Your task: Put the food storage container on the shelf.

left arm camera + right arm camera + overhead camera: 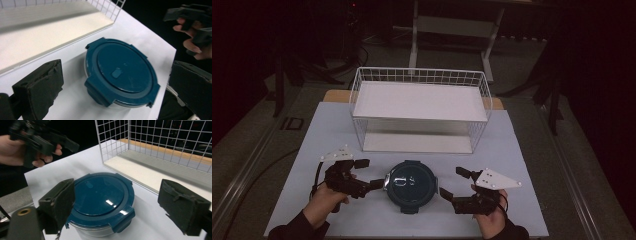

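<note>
a round container with a dark blue lid (410, 184) is seen at lower centre of the table (522, 165); the left gripper (371, 174) and right gripper (451, 183) are held spread wide, flanking it, nothing pinched.

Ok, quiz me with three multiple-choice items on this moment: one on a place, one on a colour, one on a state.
1. Where does the round container sit?
A. on the table in front of the wire rack
B. on the rack's upper shelf
C. on the floor

2. What colour is its lid?
A. red
B. dark teal blue
C. yellow

3. How does the right claw stand?
A. shut on the lid
B. open, jaws apart beside the container
C. shut on nothing

Key: 1 A, the high view shows it between both claws, nearer than the rack. 2 B, both gripper views show it. 3 B, its pads stand wide and touch nothing.
</note>
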### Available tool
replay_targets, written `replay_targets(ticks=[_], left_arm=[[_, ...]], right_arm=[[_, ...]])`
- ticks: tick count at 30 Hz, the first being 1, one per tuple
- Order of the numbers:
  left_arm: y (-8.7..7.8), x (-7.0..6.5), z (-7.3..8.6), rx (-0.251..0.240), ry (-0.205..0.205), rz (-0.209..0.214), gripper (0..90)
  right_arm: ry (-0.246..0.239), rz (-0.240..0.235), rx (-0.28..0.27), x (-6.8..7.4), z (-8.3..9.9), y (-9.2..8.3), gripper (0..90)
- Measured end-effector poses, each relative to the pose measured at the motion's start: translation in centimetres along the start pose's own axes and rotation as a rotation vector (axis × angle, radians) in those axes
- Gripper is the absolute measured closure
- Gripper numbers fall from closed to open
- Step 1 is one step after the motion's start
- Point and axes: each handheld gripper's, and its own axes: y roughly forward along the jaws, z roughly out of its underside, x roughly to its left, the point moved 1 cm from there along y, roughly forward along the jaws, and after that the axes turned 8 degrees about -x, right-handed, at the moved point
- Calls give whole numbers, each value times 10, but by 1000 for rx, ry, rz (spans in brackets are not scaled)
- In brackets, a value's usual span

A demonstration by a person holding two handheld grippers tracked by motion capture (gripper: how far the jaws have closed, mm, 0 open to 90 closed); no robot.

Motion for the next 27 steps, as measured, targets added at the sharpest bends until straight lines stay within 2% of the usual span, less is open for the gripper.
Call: replay_targets(ticks=[4,5,7,10,11,14,15,17,20,22,23,24,27], left_arm=[[11,9,6,66,-59,-35,0],[13,10,7,69,-74,-37,0],[18,14,10,91,-122,-31,0],[25,22,15,136,-230,-5,0],[26,23,16,149,-250,-4,0],[32,29,20,195,-325,10,2],[34,30,21,212,-340,5,41],[38,33,23,239,-381,3,45],[40,38,26,251,-459,3,109],[41,39,26,252,-473,1,147],[42,43,29,254,-529,10,147],[43,44,30,258,-539,7,210],[45,46,33,271,-575,22,271]], right_arm=[[-16,5,19,0,1,2,119],[-13,4,31,0,2,2,118],[-2,6,41,0,4,4,116],[16,17,63,0,6,7,107],[14,31,69,1,7,8,107],[28,30,80,0,9,10,106],[33,30,85,0,10,10,107],[30,28,86,0,11,10,107],[27,30,85,0,11,9,107],[25,32,85,0,11,9,107],[25,31,85,0,11,9,109],[27,30,89,0,11,9,110],[32,28,96,0,12,10,110]])
